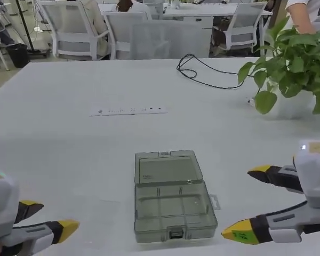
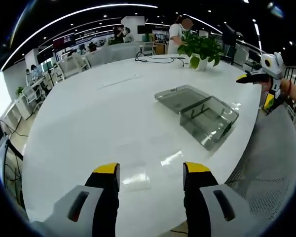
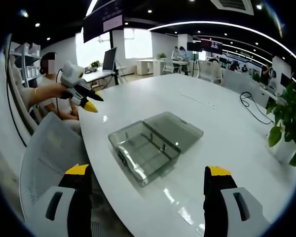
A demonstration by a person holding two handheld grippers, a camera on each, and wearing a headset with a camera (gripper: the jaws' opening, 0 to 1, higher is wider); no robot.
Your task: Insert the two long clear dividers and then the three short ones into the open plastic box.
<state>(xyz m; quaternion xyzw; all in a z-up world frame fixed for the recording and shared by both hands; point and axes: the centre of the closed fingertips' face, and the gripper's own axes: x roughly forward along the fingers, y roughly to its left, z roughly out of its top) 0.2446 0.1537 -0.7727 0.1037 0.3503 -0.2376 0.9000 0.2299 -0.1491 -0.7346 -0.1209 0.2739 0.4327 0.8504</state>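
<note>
My left gripper (image 1: 52, 216) and right gripper (image 1: 244, 202), both wide, empty, flank open plastic box (image 1: 173, 205) left and right, leaving top free for insertion.

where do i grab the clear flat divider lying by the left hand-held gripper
Probably its near edge. The clear flat plastic divider lies flat on the white table, just ahead of the open left hand-held gripper, so nothing stands up to pinch from above. Come in low from the near side and tip that edge between the jaws.
</note>
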